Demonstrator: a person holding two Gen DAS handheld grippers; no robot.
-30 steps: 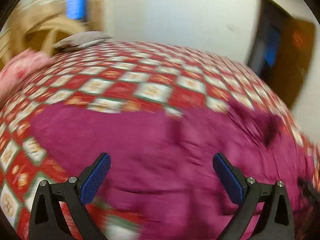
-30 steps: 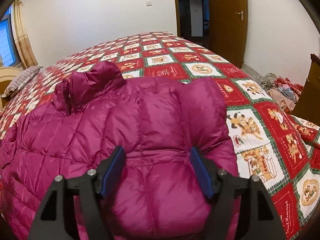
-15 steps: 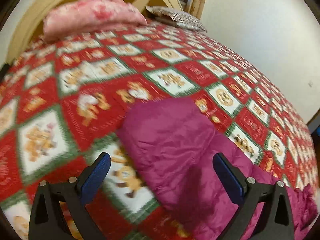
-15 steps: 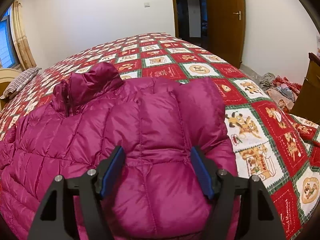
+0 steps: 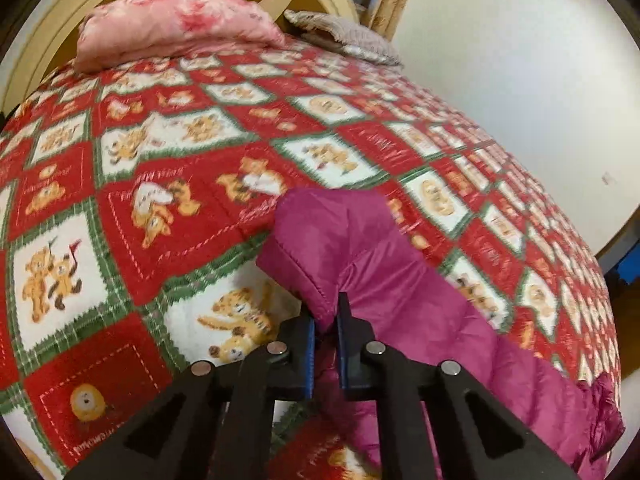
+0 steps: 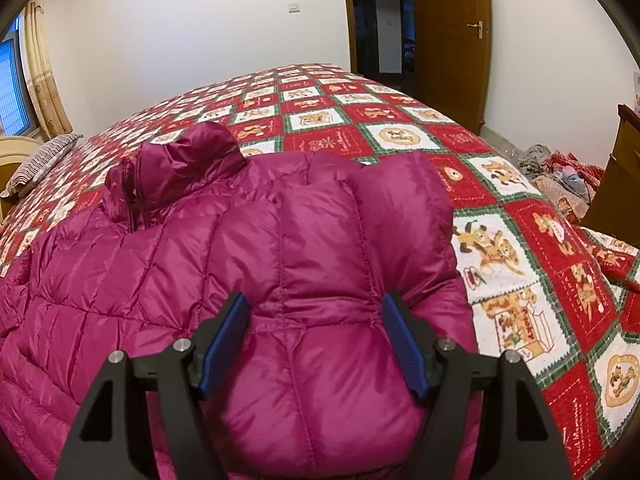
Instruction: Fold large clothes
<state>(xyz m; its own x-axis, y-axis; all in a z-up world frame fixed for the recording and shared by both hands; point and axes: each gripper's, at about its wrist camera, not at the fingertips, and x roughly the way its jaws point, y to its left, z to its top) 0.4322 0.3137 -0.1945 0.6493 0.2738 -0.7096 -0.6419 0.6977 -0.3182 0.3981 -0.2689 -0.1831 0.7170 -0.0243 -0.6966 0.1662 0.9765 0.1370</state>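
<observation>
A magenta quilted down jacket point(image 6: 160, 260) lies spread on the bed, with its collar point(image 6: 176, 164) on the far side. In the right wrist view one sleeve point(image 6: 396, 208) is folded over the body. My right gripper point(image 6: 318, 312) stands open low over that fold, blue pads either side of a puffy panel. In the left wrist view the other sleeve point(image 5: 380, 280) stretches out across the bedspread. My left gripper point(image 5: 326, 312) is shut on the sleeve's cuff edge, which bunches between the pads.
A red, white and green patchwork bedspread point(image 5: 160, 160) covers the bed. A pink pillow point(image 5: 172, 20) and a grey pillow point(image 5: 344, 36) lie by the cream headboard point(image 5: 40, 48). Beyond the bed are a wooden door point(image 6: 452, 40), a heap of clothes point(image 6: 560, 168) and brown furniture point(image 6: 620, 176).
The left gripper swung from over the jacket's body to the outstretched sleeve near the headboard, then its jaws closed on the cuff. The right gripper stayed where it was.
</observation>
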